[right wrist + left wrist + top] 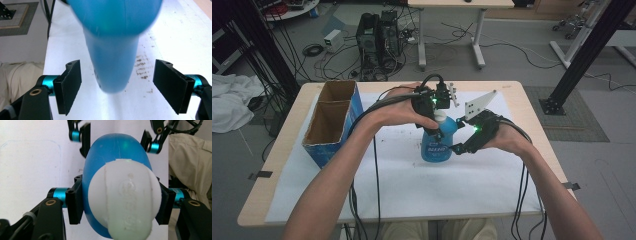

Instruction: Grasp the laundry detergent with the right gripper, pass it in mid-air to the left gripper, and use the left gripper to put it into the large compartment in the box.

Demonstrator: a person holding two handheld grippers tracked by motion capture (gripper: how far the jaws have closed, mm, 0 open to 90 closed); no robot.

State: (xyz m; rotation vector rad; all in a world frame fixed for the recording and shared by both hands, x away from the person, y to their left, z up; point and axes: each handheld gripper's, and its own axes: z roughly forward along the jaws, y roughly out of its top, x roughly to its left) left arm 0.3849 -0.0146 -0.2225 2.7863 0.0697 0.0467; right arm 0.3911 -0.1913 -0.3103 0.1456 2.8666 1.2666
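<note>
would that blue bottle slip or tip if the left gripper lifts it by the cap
The blue bottle looks like smooth plastic, so probably slippery. The left gripper clamps its rounded white cap, a grip that may slide. Its tall, narrow shape suggests it tips easily if nudged.

Dim, soft high view; overexposed white table cover (pixel 175 37) and blurred near blue bottle (pixel 112 50) in gripper views.

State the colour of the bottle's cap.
White, on a blue bottle; the cap shows best in the left gripper view.
</note>
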